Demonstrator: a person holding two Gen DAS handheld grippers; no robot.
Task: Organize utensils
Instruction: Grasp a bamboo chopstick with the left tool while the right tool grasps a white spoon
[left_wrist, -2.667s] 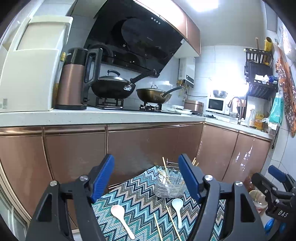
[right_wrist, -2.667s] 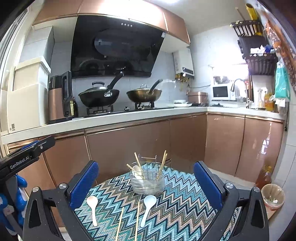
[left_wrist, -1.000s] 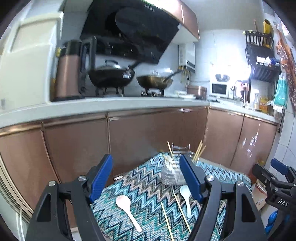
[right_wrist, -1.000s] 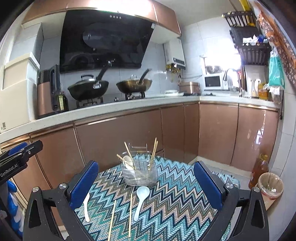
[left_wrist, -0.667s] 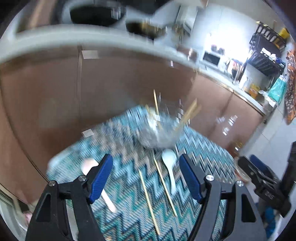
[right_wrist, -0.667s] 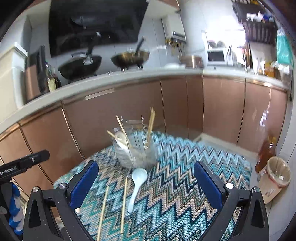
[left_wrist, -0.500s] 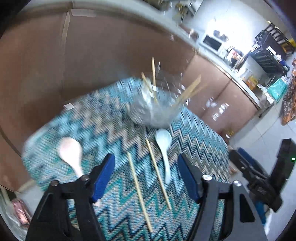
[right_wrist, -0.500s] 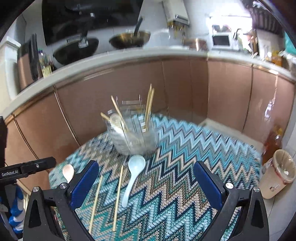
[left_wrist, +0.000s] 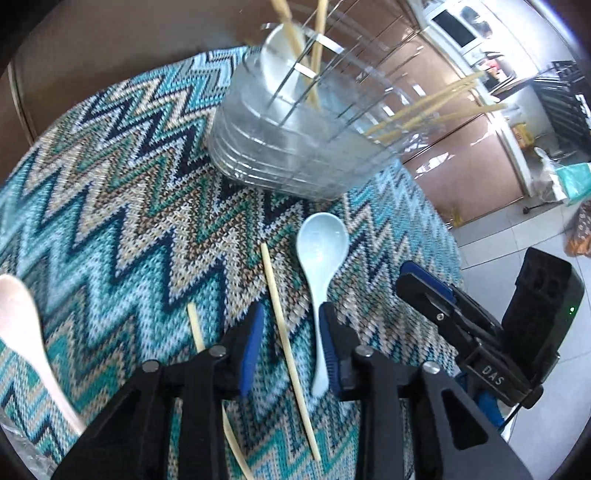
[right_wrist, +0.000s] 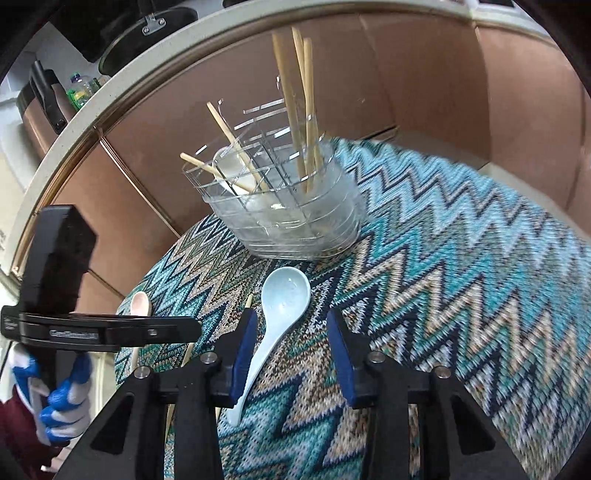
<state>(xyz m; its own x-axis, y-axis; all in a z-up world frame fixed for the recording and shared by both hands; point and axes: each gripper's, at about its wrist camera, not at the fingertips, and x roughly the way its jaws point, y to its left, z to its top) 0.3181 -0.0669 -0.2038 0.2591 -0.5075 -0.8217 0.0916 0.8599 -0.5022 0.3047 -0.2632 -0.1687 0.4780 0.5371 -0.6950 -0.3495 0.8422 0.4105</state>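
A clear utensil holder (left_wrist: 295, 147) (right_wrist: 280, 206) with chopsticks and a spoon in it stands on a zigzag-patterned table mat (left_wrist: 110, 206) (right_wrist: 461, 258). In front of it lie a light blue spoon (left_wrist: 321, 243) (right_wrist: 284, 295), two loose chopsticks (left_wrist: 284, 325) (left_wrist: 195, 328) and a pale pink spoon (left_wrist: 18, 314) (right_wrist: 140, 302). My left gripper (left_wrist: 290, 314) hovers low with its jaws closing. One chopstick lies between them, untouched, and the blue spoon's handle runs beside the right finger. My right gripper (right_wrist: 291, 321) is also closing, astride the blue spoon's handle without pressing it.
Copper-coloured kitchen cabinets (right_wrist: 517, 74) stand close behind the table, under a pale counter (right_wrist: 74, 122). A blue-and-grey gloved hand (right_wrist: 55, 398) holds the left gripper's body (right_wrist: 55, 328) at the left of the right wrist view. The table's edge falls to a tiled floor (left_wrist: 491, 236).
Both grippers have dropped toward the table and tipped downward, so the utensils now fill the views. Both pairs of jaws have narrowed from wide open.
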